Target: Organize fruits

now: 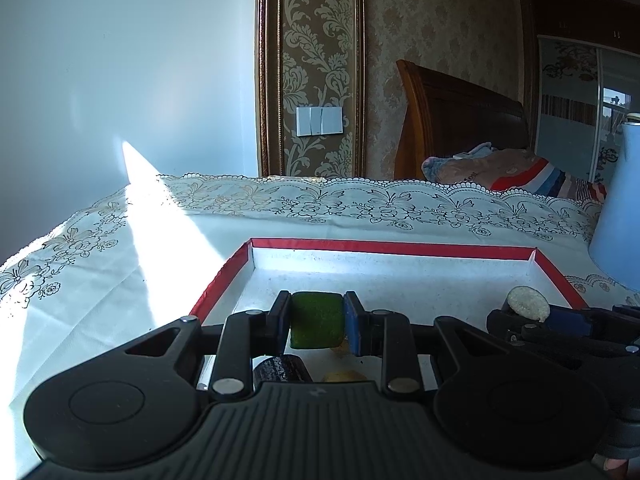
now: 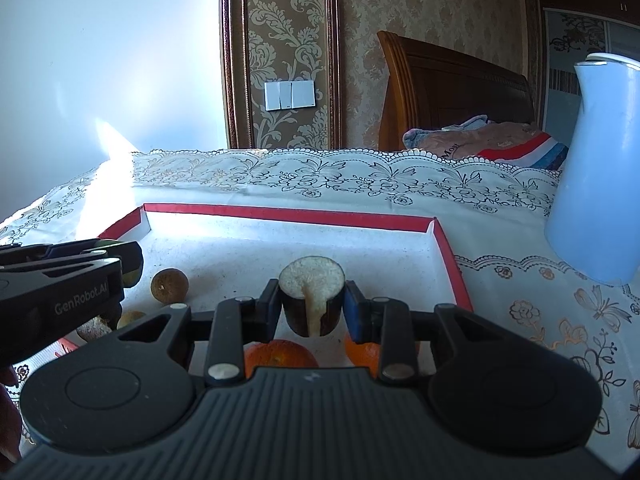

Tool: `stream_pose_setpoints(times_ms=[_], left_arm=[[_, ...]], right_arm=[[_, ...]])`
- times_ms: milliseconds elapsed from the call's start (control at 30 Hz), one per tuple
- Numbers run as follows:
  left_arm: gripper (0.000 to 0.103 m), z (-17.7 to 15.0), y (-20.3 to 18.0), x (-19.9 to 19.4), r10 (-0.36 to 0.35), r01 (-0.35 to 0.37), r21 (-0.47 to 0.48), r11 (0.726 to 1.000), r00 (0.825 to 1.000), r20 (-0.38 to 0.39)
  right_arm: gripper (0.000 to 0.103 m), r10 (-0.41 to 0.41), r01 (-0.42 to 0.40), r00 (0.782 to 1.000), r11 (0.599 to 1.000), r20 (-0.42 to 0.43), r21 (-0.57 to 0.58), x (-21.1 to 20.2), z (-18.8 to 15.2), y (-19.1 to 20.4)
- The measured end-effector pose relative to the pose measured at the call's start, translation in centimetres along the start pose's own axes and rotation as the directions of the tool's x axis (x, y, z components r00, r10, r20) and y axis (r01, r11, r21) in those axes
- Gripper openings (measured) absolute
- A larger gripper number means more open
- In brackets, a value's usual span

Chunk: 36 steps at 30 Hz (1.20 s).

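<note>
I judge the sorting is in the middle: my left gripper (image 1: 317, 322) is clamped on a green piece (image 1: 316, 320), my right gripper (image 2: 311, 304) on a dark cut piece (image 2: 311, 300), both above the red-edged tray (image 2: 280, 213). In the tray, lower frame, two oranges (image 2: 276, 354) and a brown round fruit (image 2: 169, 285) wait.

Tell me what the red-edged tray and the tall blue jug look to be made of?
The tray looks like cardboard: thin folded walls with a red paper covering, matte white inside. The jug seems plastic or enamelled metal: smooth, evenly pale blue, softly glossy; I can't tell which.
</note>
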<state>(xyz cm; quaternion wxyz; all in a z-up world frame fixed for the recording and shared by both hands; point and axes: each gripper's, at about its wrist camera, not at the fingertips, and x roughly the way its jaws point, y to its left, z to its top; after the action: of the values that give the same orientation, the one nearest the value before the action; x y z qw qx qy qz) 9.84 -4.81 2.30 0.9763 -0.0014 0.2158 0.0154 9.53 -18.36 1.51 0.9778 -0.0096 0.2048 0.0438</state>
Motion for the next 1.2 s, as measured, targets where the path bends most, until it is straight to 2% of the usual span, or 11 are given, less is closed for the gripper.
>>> stream_pose_setpoints(times_ms=[1200], left_arm=[[0.027,-0.5,-0.35,0.52,0.007,-0.007,0.027,1.0,1.0,-0.008]], right_arm=[[0.031,-0.007,0.007,1.0,1.0,0.006,-0.008,-0.14,-0.19,0.03]])
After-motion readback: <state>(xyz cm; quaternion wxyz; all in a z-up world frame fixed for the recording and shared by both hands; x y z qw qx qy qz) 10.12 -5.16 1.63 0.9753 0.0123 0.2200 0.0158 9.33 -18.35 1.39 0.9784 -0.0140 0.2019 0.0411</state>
